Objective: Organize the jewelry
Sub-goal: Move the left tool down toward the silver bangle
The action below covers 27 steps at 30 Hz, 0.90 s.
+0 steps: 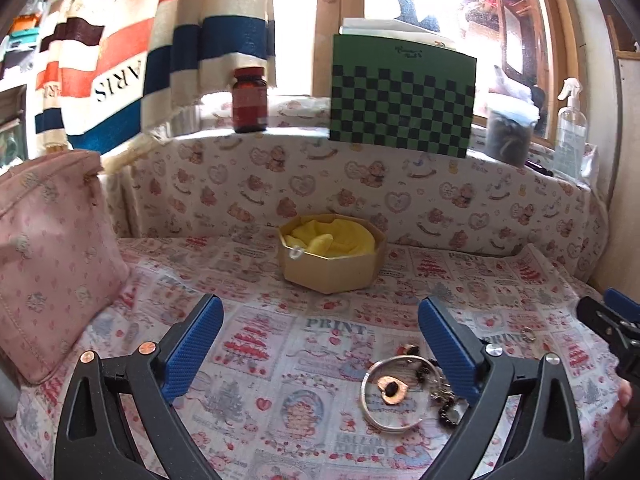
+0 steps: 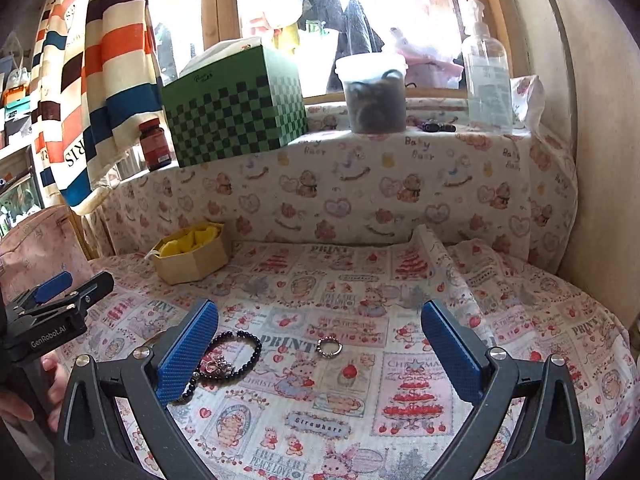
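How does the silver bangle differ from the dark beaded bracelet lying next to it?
The silver bangle is one smooth, rigid metal band with a gap in its loop; the beaded bracelet is a string of small dark round beads. The bangle is pale and shiny, the bracelet near-black. The bangle has a copper-coloured piece lying inside it; the bracelet has a small silvery charm. Both lie flat on the printed cloth, outside the box.

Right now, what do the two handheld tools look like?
Both match: black plastic frames with triangular cutouts, silver rivets and two fingers faced with textured blue pads. The left tool also has copper-coloured rivets; its body reads "GenRobot.AI" in white. Right tool.
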### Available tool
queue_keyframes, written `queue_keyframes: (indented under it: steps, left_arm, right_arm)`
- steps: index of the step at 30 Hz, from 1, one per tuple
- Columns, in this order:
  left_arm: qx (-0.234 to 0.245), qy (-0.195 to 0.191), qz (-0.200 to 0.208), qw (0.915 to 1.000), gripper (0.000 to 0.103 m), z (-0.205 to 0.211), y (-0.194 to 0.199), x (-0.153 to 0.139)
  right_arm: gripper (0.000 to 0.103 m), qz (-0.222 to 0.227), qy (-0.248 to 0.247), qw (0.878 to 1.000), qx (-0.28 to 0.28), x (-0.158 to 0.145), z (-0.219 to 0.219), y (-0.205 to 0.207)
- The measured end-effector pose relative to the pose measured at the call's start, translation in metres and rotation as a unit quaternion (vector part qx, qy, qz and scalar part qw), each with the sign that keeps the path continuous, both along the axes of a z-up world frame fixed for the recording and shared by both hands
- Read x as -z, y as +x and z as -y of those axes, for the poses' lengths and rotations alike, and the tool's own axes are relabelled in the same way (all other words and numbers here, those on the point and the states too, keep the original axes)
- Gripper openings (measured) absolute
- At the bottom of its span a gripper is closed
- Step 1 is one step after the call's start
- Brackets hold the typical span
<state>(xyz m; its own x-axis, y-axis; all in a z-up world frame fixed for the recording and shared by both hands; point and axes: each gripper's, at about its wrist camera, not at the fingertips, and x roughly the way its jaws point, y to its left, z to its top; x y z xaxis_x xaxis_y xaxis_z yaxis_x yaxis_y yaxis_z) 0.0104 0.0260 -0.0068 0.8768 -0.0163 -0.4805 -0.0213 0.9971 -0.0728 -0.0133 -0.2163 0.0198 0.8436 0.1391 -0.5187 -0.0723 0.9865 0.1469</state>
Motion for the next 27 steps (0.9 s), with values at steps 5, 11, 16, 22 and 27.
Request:
queue_keyframes:
  steps: [5, 11, 16, 22, 27]
  left_arm:
    - [0.054, 0.0, -0.1, 0.9935, 0.075, 0.009, 0.02, 0.017]
    - [0.104, -0.021, -0.196, 0.9749, 0.056, 0.016, 0.035, 0.04]
    - [0.102, 0.003, -0.185, 0.9774, 0.056, 0.019, 0.03, 0.034]
    - [0.177, 0.072, -0.184, 0.9641, 0.064, 0.019, 0.024, 0.016]
    - [0.21, 0.191, -0.221, 0.933, 0.065, 0.026, 0.015, 0.022]
  right_arm:
    - [0.103, -0.014, 0.002, 1.0, 0.003, 0.002, -0.001, 0.004]
    - [0.103, -0.028, 0.006, 1.0, 0.006, 0.004, 0.001, 0.008]
    - [0.103, -0.035, 0.006, 0.999, 0.007, 0.005, 0.001, 0.01]
    - [0.103, -0.039, 0.01, 0.999, 0.011, 0.006, 0.003, 0.012]
    - [0.103, -0.042, 0.016, 0.999, 0.003, 0.006, 0.002, 0.011]
